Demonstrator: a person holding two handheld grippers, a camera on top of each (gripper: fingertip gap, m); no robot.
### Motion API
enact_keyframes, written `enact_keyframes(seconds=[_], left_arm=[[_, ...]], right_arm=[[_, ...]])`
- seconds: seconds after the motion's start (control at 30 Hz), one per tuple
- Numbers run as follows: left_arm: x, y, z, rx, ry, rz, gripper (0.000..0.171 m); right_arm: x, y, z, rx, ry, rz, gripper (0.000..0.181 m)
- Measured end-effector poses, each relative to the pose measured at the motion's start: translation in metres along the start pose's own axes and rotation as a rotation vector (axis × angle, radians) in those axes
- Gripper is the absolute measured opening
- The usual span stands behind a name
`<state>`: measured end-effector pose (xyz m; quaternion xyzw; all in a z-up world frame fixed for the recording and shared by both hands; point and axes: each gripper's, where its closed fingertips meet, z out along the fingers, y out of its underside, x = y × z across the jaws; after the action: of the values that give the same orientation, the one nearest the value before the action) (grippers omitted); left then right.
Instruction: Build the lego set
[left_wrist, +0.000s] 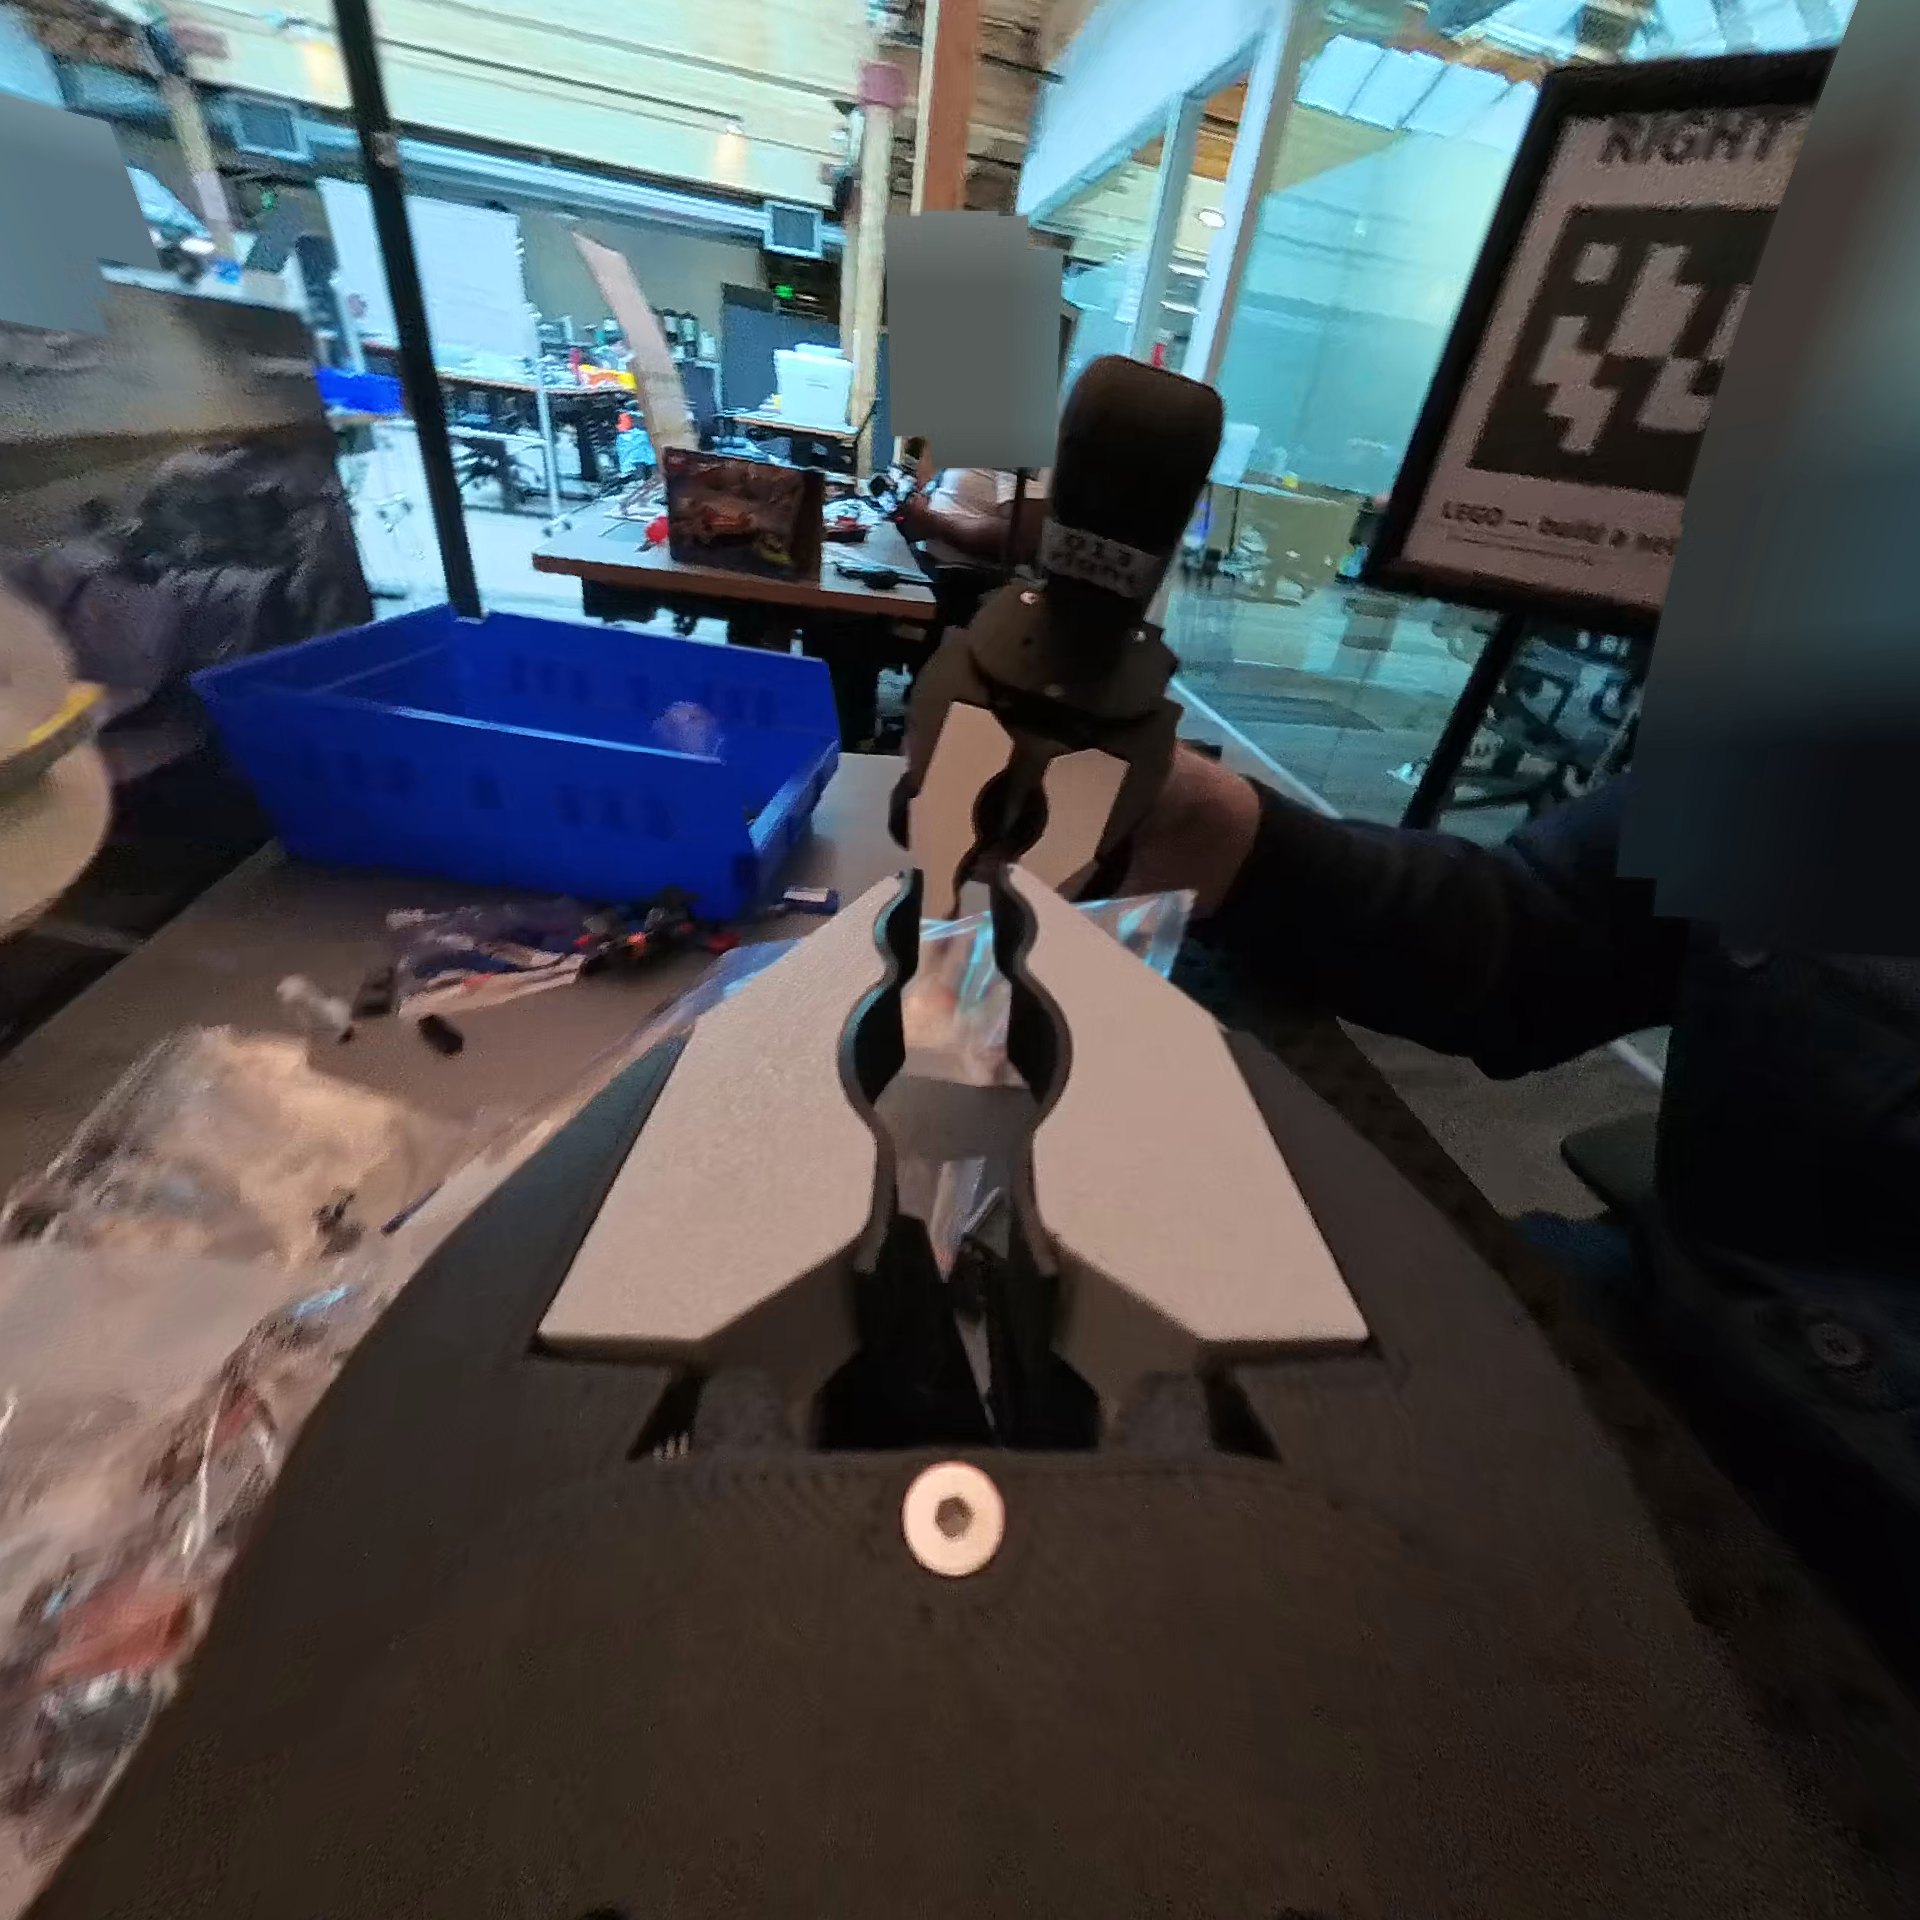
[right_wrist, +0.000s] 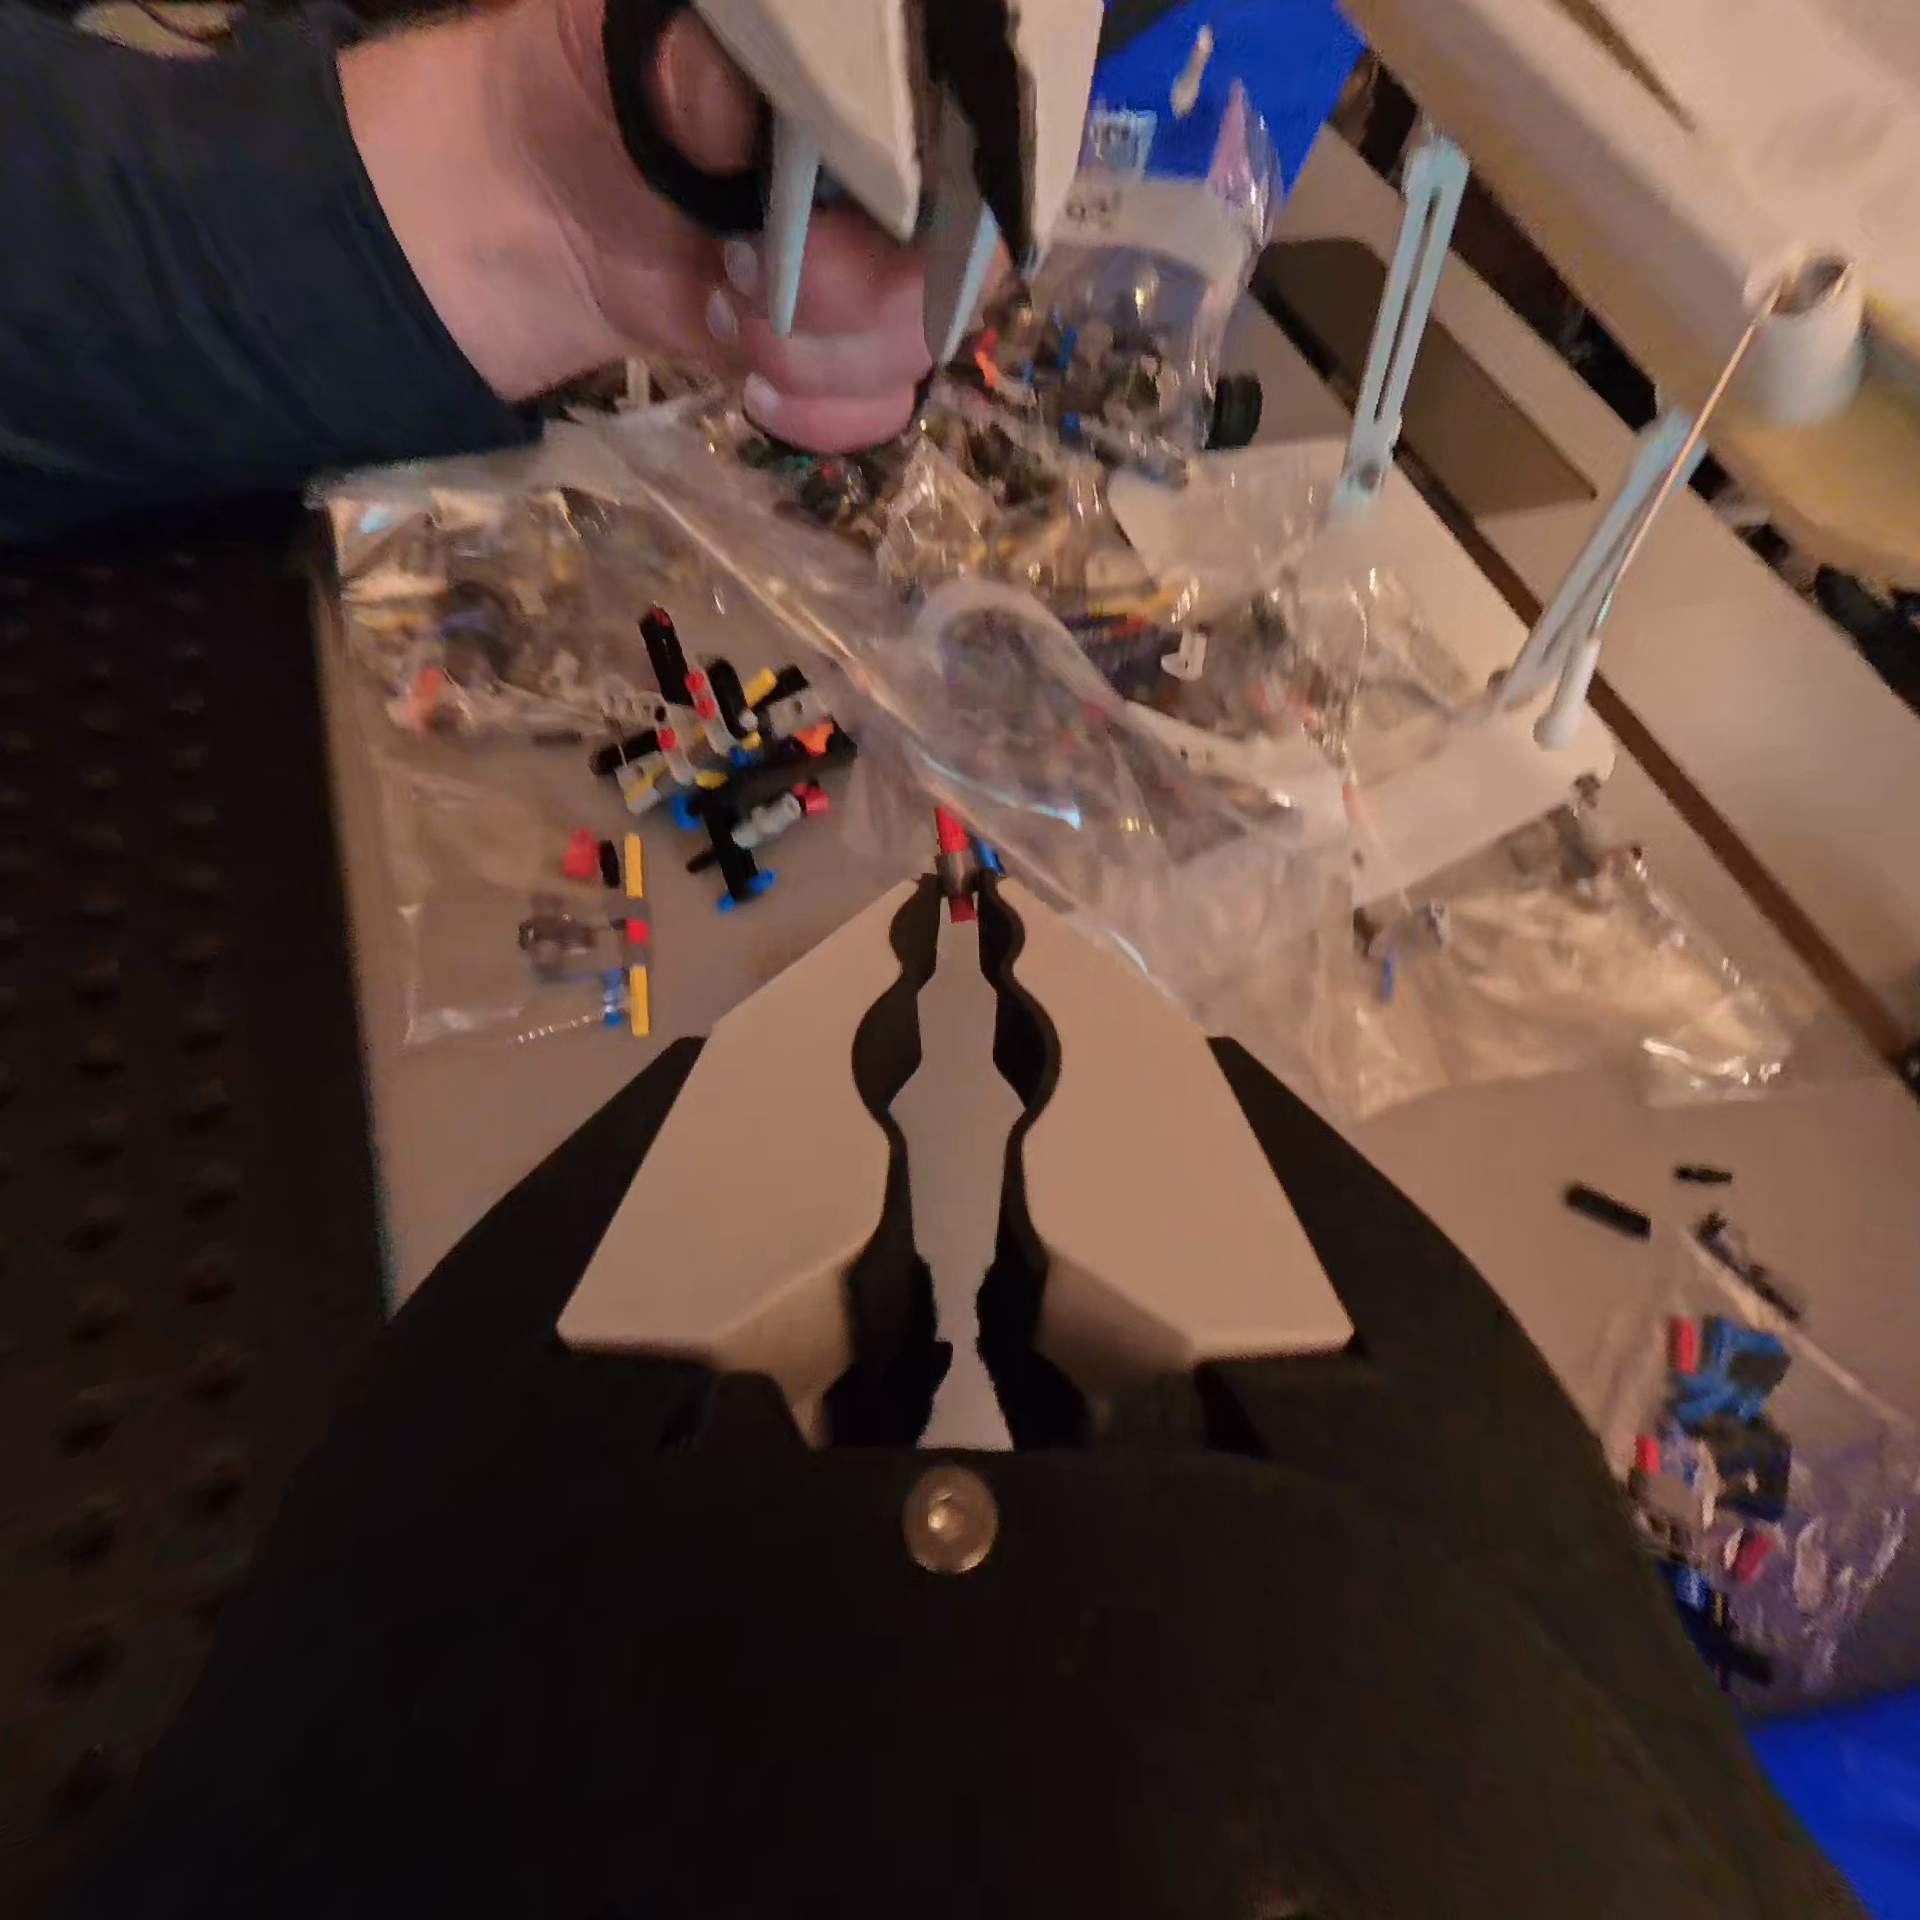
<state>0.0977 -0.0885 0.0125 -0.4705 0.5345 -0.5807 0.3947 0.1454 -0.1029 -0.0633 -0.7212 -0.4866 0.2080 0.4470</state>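
One small red-tipped lego piece (right_wrist: 952, 868), apparently lengthwise between right hand-held gripper (right_wrist: 954, 896) tips.

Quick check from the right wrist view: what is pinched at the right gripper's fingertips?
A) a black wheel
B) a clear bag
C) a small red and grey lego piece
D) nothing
C: the right gripper is shut on a small red and grey lego piece that sticks out past its tips, above the table and beside a clear bag.

A bin (left_wrist: 520, 748) stands at the table's (left_wrist: 312, 1049) far edge, loose pieces (left_wrist: 644, 930) lying just before it.
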Motion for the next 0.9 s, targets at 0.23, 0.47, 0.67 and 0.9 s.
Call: enact_keyframes(seconds=[0.23, 0.47, 0.67, 0.9], left_arm=[[0.024, 0.017, 0.027, -0.174, -0.002, 0.214, 0.02], [0.022, 0.041, 0.043, -0.312, -0.037, 0.293, 0.021], [0.012, 0.038, 0.037, -0.299, -0.083, 0.278, 0.02], [0.005, 0.031, 0.032, -0.265, -0.121, 0.255, 0.018]], right_arm=[[-0.01, -0.023, 0.0, 0.107, -0.042, -0.006, 0.004], [-0.008, -0.028, -0.006, 0.145, -0.004, -0.041, 0.004], [0.007, -0.025, -0.026, 0.199, 0.04, -0.007, 0.005], [0.016, -0.045, -0.062, 0.401, 0.053, 0.036, 0.004]])
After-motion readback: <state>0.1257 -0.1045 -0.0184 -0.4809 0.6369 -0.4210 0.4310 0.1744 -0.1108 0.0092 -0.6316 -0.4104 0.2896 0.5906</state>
